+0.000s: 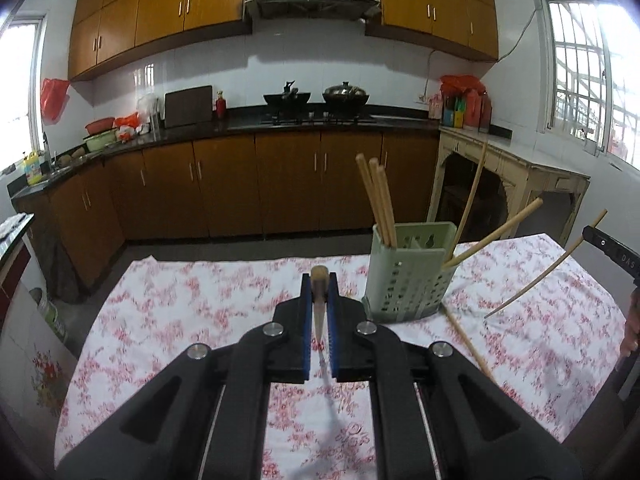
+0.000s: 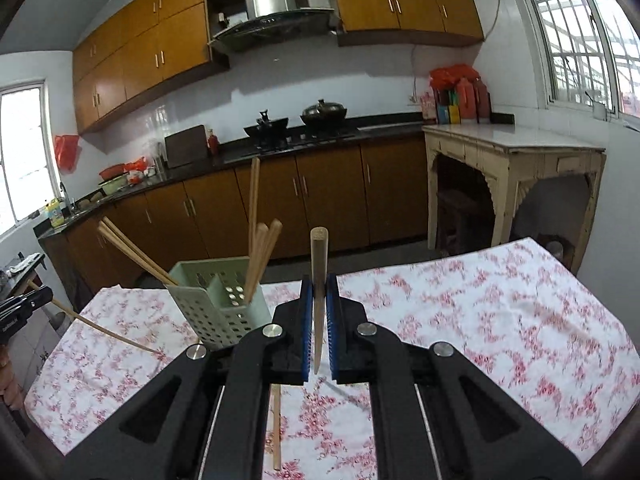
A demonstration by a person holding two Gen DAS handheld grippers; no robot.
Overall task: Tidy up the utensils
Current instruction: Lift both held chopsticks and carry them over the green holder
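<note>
A pale green perforated utensil holder stands on the floral tablecloth, with several wooden chopsticks in it; it also shows in the right wrist view. My left gripper is shut on a chopstick, left of the holder. My right gripper is shut on another chopstick held upright, right of the holder. The right gripper shows at the far right of the left view with its chopstick. One loose chopstick lies by the holder.
The table with the floral cloth fills the foreground. Behind it are brown kitchen cabinets, a stove with pots and a cream side table at the right. A loose chopstick lies under my right gripper.
</note>
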